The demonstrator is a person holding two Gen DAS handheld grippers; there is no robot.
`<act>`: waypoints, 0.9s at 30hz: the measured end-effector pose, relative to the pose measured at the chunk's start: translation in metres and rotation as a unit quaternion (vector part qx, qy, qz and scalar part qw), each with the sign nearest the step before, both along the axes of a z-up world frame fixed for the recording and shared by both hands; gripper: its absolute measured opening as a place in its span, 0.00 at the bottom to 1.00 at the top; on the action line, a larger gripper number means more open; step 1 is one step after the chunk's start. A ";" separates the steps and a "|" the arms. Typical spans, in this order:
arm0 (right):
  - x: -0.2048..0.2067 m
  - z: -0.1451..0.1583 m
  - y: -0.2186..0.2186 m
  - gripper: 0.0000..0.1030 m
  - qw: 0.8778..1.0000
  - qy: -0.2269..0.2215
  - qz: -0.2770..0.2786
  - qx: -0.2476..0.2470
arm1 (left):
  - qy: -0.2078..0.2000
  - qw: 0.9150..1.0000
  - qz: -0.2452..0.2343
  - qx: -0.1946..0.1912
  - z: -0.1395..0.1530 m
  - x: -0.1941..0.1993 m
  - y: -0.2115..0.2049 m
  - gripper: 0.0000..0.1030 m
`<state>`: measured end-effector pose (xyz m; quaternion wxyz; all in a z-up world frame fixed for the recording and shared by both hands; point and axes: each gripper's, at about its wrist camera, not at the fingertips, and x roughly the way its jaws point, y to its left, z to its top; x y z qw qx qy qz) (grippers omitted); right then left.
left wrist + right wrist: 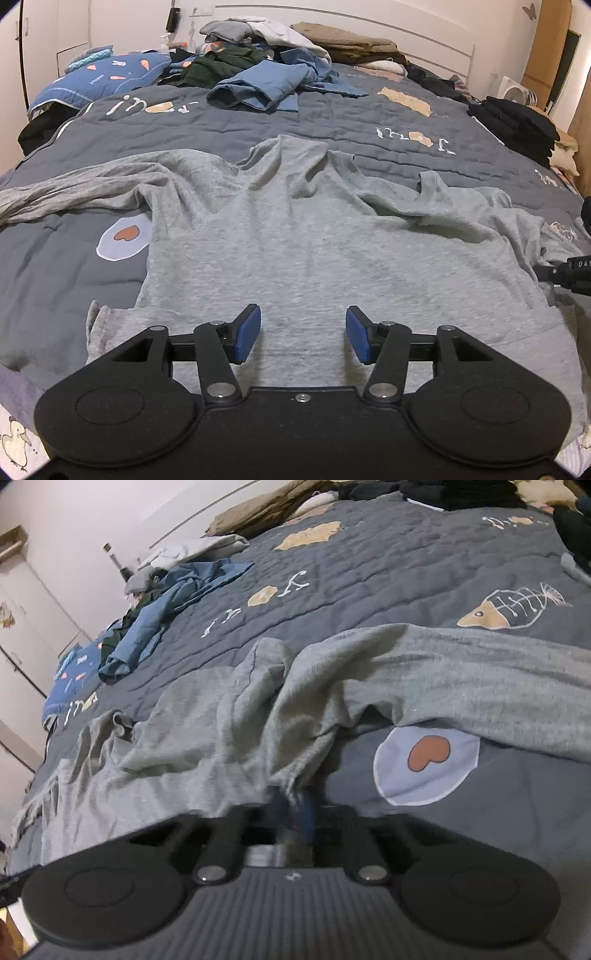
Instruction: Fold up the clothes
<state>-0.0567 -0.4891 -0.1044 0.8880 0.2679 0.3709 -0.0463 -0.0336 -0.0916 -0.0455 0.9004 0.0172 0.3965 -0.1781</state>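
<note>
A grey long-sleeved shirt [295, 236] lies spread on the bed, collar away from me, one sleeve stretched out to the left. My left gripper [303, 334] is open and empty, its blue pads just above the shirt's near hem. In the right wrist view the same grey shirt [229, 716] is bunched into ridges. My right gripper [295, 808] is shut on a pinched fold of the grey shirt's edge; the view is blurred there. The right gripper's black body also shows at the right edge of the left wrist view [569, 273].
A dark grey quilt [332, 118] with cartoon patches covers the bed. A heap of blue, green and grey clothes [258, 70] lies at the far side. Folded black clothes [517, 122] sit at the far right. A blue pillow [99, 77] lies far left.
</note>
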 end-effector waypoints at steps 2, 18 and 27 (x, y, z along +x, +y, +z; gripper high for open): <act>-0.002 0.008 0.002 0.04 1.000 -0.015 -0.010 -0.017 | 0.000 1.000 0.000 0.000 0.000 0.001 0.000 0.50; -0.020 0.034 -0.029 0.11 0.995 -0.003 -0.065 -0.077 | -0.005 1.000 0.008 -0.008 0.005 0.003 0.005 0.52; -0.039 0.022 -0.030 0.30 0.997 0.018 -0.053 -0.053 | -0.009 1.000 0.008 -0.016 0.010 0.001 0.006 0.52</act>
